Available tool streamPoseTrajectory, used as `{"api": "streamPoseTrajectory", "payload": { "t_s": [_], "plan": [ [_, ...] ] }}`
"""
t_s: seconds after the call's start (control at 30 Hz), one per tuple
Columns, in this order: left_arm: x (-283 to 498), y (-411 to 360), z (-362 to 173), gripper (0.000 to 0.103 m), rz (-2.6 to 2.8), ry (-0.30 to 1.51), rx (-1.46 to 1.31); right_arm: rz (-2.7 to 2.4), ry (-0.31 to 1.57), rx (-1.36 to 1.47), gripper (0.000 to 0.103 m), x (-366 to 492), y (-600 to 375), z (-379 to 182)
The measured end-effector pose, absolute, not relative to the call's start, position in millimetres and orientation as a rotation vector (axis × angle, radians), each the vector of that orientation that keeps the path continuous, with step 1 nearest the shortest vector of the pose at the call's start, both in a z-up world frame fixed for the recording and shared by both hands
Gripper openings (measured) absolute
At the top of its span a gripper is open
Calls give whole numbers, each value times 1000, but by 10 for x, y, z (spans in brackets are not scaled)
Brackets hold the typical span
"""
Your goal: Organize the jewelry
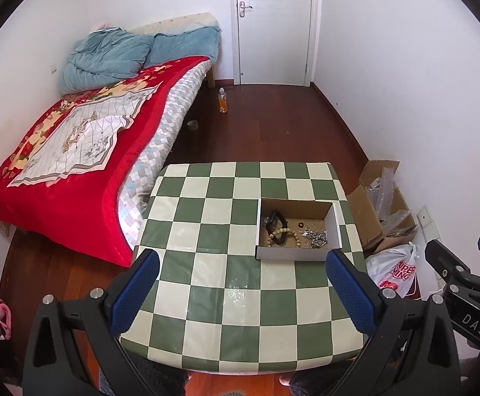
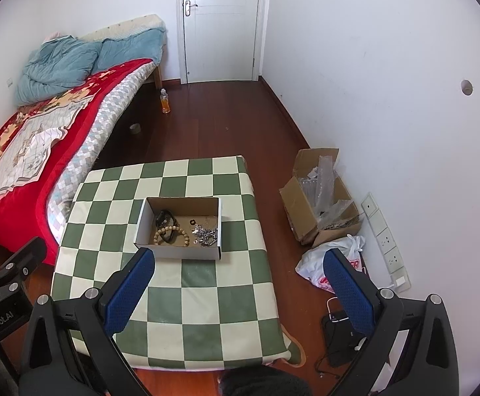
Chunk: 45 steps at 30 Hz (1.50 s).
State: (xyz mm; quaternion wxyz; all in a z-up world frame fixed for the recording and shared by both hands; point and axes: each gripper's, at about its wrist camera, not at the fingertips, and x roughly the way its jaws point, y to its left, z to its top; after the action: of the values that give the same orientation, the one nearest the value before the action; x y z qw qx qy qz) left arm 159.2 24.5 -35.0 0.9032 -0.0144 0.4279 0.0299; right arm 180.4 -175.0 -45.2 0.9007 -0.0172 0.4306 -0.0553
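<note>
Left gripper and right gripper: each is holding its two blue-padded fingers wide apart, gripping nothing, and hovering above the near edge of the green-and-cream checkered table.

One shallow open cardboard box with white outer walls is sitting on the table, ahead of the fingers. Inside it are lying one wooden-bead bracelet, one black strap-like band crossing the bracelet, one small dark ring and a tangle of silver chain jewelry toward the right wall; the number of chains cannot be told.

On the dark wooden floor to the right of the table, one larger brown cardboard carton is standing open with clear bubble wrap inside. Beside it one white plastic bag is showing red lettering, "SUPER MING". One bottle of orange liquid is standing near the bed with the red patterned blanket.
</note>
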Motion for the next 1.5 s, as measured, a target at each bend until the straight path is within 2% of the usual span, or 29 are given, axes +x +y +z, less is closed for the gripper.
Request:
{"api": "streamPoseTrajectory", "payload": {
  "t_s": [1.5],
  "plan": [
    [1591, 200, -280, 103, 72, 860, -16, -98, 868, -58, 103, 1779, -1746, -320]
  ]
}}
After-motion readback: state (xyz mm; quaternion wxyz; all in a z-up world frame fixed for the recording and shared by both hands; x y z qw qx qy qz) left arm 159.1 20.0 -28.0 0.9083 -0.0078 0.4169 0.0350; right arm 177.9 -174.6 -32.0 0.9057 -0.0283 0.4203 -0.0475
